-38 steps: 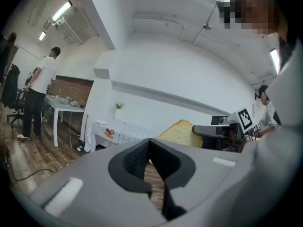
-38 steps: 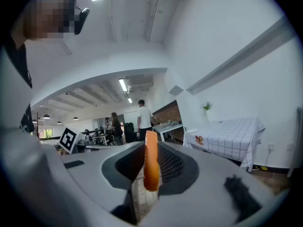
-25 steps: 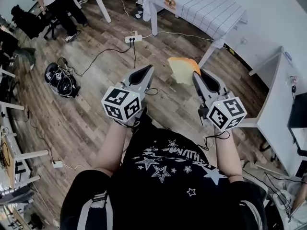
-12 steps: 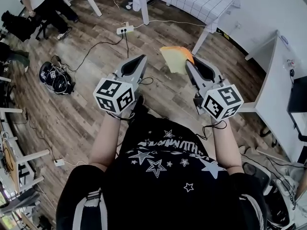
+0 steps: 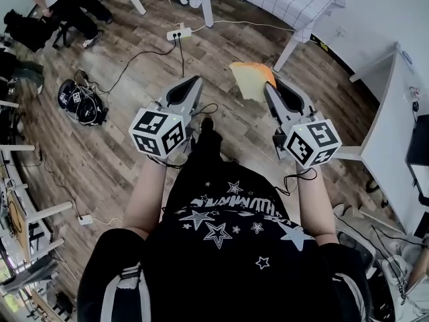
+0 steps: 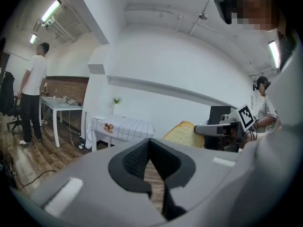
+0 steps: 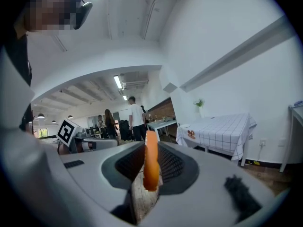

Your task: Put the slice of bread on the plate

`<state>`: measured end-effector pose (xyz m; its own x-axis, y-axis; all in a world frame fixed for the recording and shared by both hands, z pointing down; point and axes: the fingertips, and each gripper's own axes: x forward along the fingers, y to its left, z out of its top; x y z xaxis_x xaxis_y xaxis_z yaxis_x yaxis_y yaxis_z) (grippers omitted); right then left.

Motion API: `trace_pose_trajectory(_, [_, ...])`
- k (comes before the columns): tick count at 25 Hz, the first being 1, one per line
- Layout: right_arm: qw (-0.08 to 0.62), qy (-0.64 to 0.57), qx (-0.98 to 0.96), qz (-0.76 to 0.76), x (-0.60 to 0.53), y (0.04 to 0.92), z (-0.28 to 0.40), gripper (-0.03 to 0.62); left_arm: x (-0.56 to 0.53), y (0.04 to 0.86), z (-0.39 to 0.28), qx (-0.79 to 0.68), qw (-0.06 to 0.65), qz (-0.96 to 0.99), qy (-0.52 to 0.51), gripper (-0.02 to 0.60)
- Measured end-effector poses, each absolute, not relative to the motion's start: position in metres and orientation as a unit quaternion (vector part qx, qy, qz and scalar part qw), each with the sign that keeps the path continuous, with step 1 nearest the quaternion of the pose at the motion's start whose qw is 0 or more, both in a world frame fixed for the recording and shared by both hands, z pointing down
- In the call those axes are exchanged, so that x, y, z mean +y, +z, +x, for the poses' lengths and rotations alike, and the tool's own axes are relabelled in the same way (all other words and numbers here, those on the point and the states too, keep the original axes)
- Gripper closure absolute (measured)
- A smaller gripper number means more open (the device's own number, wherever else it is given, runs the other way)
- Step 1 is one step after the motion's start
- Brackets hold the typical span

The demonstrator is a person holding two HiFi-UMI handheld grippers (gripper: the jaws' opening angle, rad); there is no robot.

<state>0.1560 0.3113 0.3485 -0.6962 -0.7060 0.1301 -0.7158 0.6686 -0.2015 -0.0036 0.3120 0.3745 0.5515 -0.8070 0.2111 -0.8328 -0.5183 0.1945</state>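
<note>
The bread slice [image 5: 249,80], pale with an orange crust, is held upright over the wooden floor, and my right gripper [image 5: 270,87] is shut on its edge. It shows edge-on between the jaws in the right gripper view, bread slice [image 7: 151,167]. The left gripper [image 5: 195,81] hangs beside it at the same height, shut and holding nothing. From the left gripper view, the bread slice [image 6: 182,134] and right gripper [image 6: 210,129] show to the right. A small white plate [image 6: 100,118] sits on the checked-cloth table [image 6: 128,128] ahead, and the plate [image 7: 183,126] also shows in the right gripper view.
A power strip [image 5: 177,33] with cables lies on the floor ahead. Black gear [image 5: 82,104] sits on the floor at left. A person [image 5: 67,2] stands at the far left near another table. A white desk [image 5: 399,133] runs along the right.
The floor and table have shifted a little in the head view as the person moved. Both grippers keep the same pose, with the bread still in the right one.
</note>
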Motion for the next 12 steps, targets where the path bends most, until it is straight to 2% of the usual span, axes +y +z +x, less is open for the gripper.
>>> trace_pose_trajectory(12, [0.059, 0.122, -0.904, 0.406, 0.21, 0.357, 0.132, 0.505, 0.196, 0.376, -0.019, -0.449, 0.149, 0.88, 0.027, 0.572])
